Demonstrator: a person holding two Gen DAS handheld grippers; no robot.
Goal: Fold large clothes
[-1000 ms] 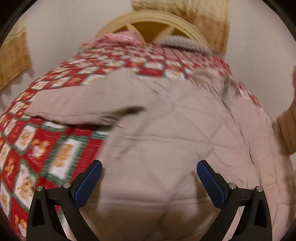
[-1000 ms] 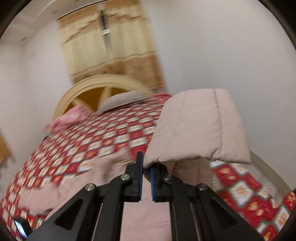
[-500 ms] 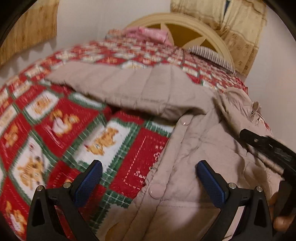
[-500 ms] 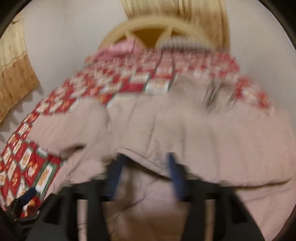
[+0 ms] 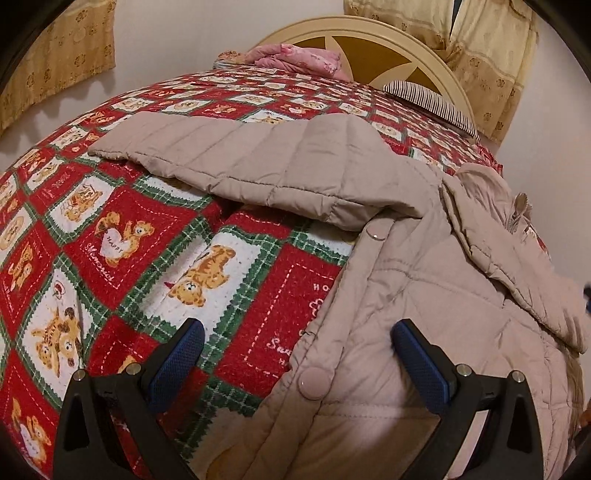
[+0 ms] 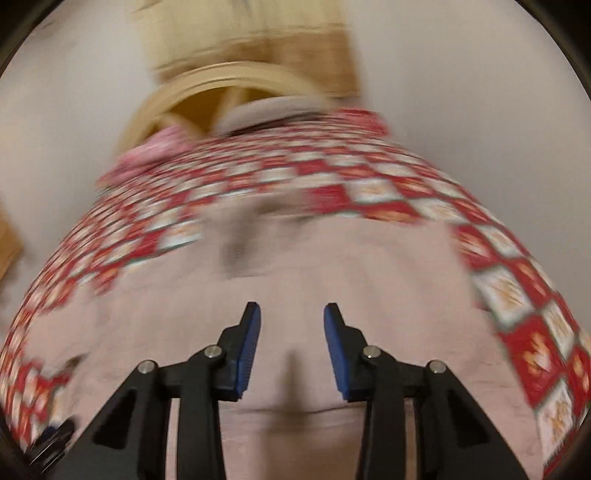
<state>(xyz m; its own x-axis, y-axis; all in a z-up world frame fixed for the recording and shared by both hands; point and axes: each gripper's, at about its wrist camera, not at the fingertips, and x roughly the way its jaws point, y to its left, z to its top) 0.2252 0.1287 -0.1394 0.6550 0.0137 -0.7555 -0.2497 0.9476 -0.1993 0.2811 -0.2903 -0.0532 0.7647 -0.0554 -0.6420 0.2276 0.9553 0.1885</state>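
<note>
**A puffy coat is spread on the bed**

On the left side of the left wrist view, a red quilt [image 5: 140, 236] with little bears is seen on the bed. A long sleeve [image 5: 258, 166] of the beige coat [image 5: 424, 295] is stretched out over the quilt. The rest of the coat is laid to the right, and round snap buttons are seen along its edge. A pink blanket [image 5: 295, 55] and a striped pillow [image 5: 428, 99] are placed at the far end, by the curved headboard [image 5: 373, 31]. Yellow curtains [image 5: 491, 48] are hung behind it.

The left claw [image 5: 295, 343] is spread wide. Nothing is pinched by it. One finger is held over the quilt and the other over the coat's edge.

The right wrist view is blurred. The coat is seen under the right claw [image 6: 291, 321], with the quilt around it. The right claw is partly spread, and its jaws have just been closing. Nothing is held between them, and the coat is not pinched.
</note>
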